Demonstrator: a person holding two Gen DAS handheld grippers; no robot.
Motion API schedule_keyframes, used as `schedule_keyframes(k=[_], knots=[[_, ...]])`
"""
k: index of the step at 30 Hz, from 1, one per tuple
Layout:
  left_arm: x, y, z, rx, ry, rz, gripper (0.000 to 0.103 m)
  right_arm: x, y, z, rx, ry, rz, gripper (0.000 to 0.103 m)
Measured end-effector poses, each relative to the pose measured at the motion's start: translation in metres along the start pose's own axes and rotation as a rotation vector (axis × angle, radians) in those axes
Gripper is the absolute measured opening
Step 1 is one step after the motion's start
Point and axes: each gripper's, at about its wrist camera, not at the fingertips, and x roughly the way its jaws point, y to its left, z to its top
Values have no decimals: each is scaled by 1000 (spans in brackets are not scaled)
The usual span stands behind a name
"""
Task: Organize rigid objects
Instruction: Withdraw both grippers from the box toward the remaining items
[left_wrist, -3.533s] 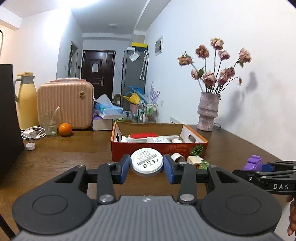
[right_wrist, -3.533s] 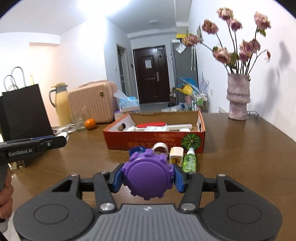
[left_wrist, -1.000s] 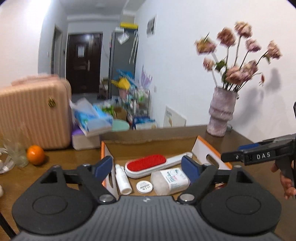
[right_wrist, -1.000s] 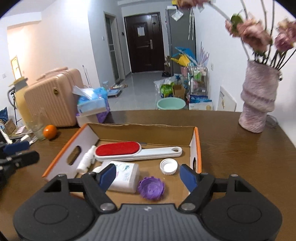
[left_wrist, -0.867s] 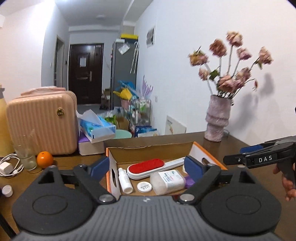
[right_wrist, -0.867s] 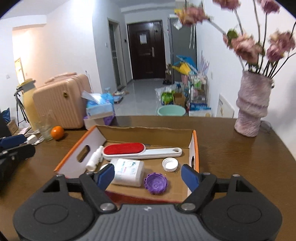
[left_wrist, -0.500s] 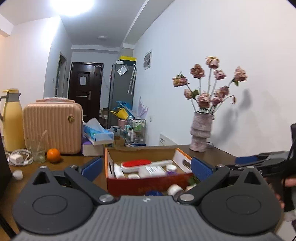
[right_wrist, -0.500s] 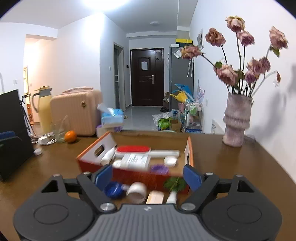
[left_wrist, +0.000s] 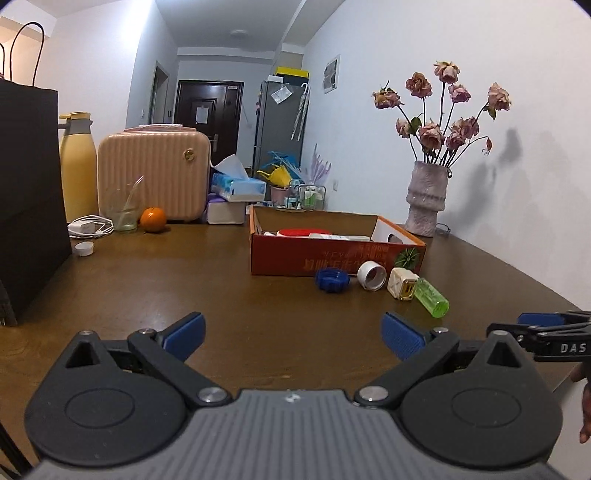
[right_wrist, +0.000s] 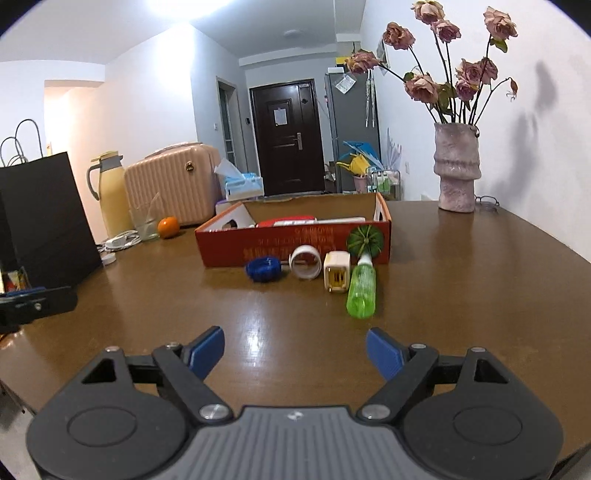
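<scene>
Right wrist view: your right tool (right_wrist: 294, 350) and left tool (left_wrist: 291, 334) have both released and backed away empty; four small plastic items (right_wrist: 334, 277) remain ahead, beside the red cardboard box (right_wrist: 295, 240).

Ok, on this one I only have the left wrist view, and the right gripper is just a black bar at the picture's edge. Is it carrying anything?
Observer: No. The right gripper is open, with only bare tabletop between its blue pads.
Operator: Which way does the translucent green plastic bottle point? Its far end is hidden from me.
Observer: The translucent green plastic bottle lies with its white cap towards the red cardboard box, just below the green fruit print.
Operator: And the yellow jug? The black paper bag cuts it off.
Observer: In the right wrist view the yellow jug shows whole beside the black paper bag: it has a grey handle and a grey lid.
</scene>
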Motion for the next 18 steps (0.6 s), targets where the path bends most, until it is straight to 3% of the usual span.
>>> schedule_keyframes(k=[8, 18], knots=[[16, -5, -10, 11, 44, -15, 103, -6, 0, -5, -16, -19, -55, 84], [81, -19, -3, 80, 107, -45, 103, 40, -15, 6, -38, 28, -95, 84]])
